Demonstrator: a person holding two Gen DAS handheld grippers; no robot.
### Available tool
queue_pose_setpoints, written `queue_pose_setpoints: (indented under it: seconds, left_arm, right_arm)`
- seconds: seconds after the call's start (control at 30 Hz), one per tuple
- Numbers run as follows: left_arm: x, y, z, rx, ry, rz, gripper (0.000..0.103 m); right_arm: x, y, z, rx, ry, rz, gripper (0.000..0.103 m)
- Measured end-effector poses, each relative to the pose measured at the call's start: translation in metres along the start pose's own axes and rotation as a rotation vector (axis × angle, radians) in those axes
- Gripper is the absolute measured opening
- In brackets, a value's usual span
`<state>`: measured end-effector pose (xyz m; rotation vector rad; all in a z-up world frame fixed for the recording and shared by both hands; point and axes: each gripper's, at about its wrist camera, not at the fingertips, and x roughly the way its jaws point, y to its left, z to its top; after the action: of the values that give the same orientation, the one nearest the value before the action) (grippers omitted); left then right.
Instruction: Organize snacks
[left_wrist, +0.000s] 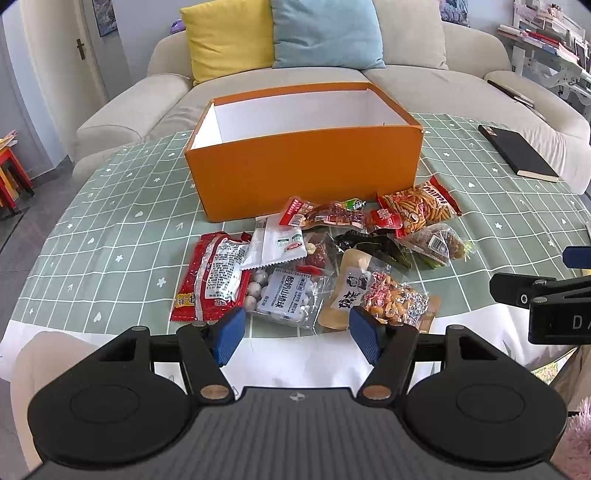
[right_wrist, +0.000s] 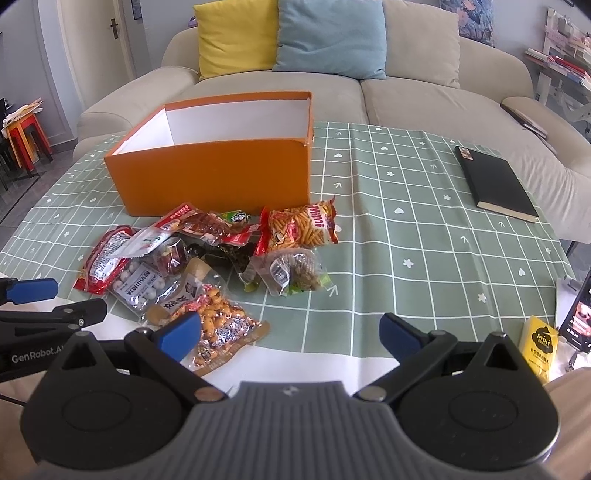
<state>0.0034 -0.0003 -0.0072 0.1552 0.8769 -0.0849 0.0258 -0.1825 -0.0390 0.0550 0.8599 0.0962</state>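
The left gripper (left_wrist: 297, 334), with black arms and blue ribbed pads, hangs with its jaws spread apart and nothing between them, low over the near edge of the table. Just ahead of its fingertips lies the heap of plastic snack packets (left_wrist: 314, 254): a clear bag of pale round sweets with a white label (left_wrist: 282, 295) straight ahead, a long red sausage-style packet (left_wrist: 210, 277) ahead and to the left, and a clear pouch of orange coated nuts (left_wrist: 391, 301) just beyond its right pad. Farther ahead, past the heap, stands the open orange cardboard box with a white inside (left_wrist: 303, 166); nothing shows inside it.

The right gripper (right_wrist: 290, 334) also has its jaws wide apart and holds nothing. The nut pouch lies under and just beyond its left pad; whether they touch I cannot tell. A red-and-orange bag of stick snacks (right_wrist: 303, 225) sits ahead, the box ahead to the left. A black hardcover notebook (right_wrist: 495, 182) lies well ahead to the right on the green grid-patterned tablecloth (right_wrist: 406, 240), and a small yellow carton (right_wrist: 537, 341) stands beside the right arm.
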Motion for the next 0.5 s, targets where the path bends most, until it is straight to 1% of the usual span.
queue_pose_setpoints:
  seconds: [0.5]
  left_arm:
    - [0.0002, 0.0015, -0.0012, -0.006, 0.009, -0.002, 0.076]
  right_arm:
    - [0.0017, 0.0006, -0.0002, 0.002, 0.011, -0.005, 0.099]
